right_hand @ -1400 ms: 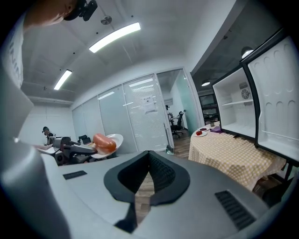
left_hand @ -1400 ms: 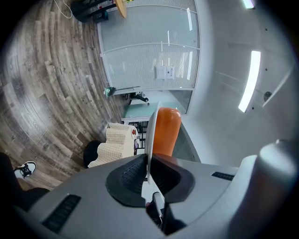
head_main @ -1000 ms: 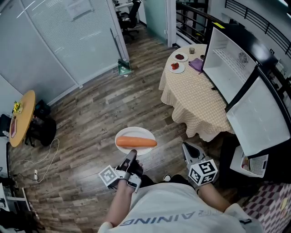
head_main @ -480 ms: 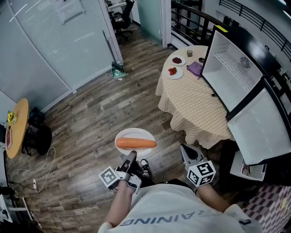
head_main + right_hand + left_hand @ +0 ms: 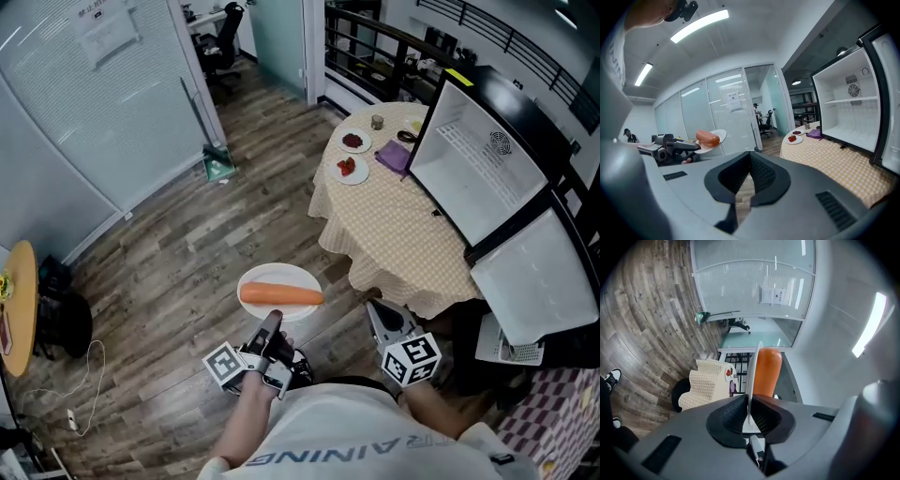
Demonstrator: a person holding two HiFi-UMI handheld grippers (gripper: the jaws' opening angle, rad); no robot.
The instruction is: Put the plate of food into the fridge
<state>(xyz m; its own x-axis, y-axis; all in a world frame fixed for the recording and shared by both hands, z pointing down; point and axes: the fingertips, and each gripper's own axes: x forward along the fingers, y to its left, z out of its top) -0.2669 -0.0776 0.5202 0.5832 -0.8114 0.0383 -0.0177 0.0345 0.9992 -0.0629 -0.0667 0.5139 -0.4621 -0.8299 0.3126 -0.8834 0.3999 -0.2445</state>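
Note:
A white plate (image 5: 281, 275) carrying a long orange piece of food (image 5: 281, 295) hangs level above the wooden floor. My left gripper (image 5: 271, 322) is shut on its near rim. The left gripper view shows the plate (image 5: 753, 371) edge-on between the pads, with the food (image 5: 767, 370) behind it. My right gripper (image 5: 377, 309) floats to the right of the plate, shut and holding nothing. From the right gripper (image 5: 750, 157), the plate (image 5: 718, 137) and food (image 5: 707, 138) show at left. The fridge (image 5: 480, 157) stands open at the right, white and bare inside (image 5: 844, 114).
A round table with a checked cloth (image 5: 394, 220) stands in front of the fridge, bearing two small plates of red food (image 5: 348, 169), a purple cloth (image 5: 394, 155) and a cup (image 5: 377, 122). A second open fridge door (image 5: 536, 279) hangs lower right. Glass partitions line the left.
The table and open fridge have slid left and nearer in the head view as the person walks toward them. The plate stays held in the left gripper; the right gripper keeps its place.

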